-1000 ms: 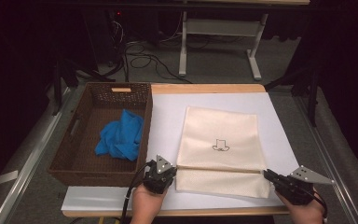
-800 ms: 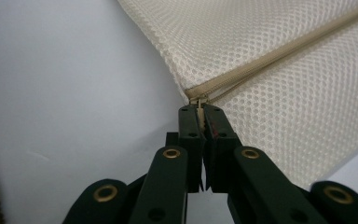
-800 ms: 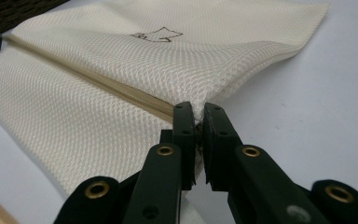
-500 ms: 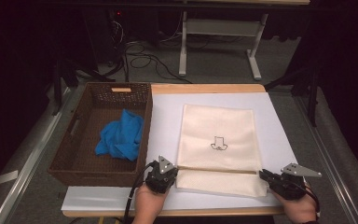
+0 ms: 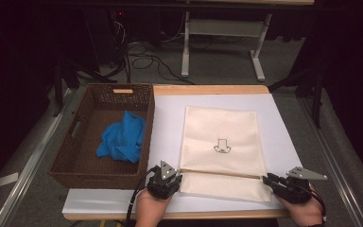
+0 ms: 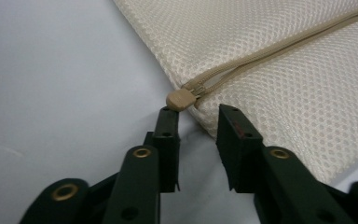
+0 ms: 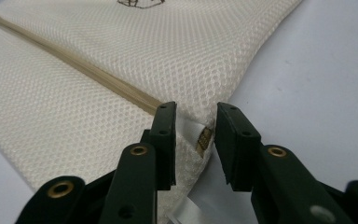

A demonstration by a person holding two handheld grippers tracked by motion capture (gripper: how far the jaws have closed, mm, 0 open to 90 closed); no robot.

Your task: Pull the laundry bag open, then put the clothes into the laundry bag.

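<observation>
White table (image 5: 283,127) | mesh bag (image 5: 222,137) between grippers | left gripper (image 6: 196,116), right gripper (image 7: 195,116) just opening, unclamped

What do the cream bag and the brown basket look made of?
The cream bag looks like woven synthetic mesh, matte: a fine honeycomb of holes shows up close, with a tan fabric zipper. The brown basket looks like woven wicker or rattan, judging by its ribbed, plaited walls.

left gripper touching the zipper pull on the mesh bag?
Apart. The left gripper view shows the left gripper open, the zipper pull just beyond its tips.
</observation>
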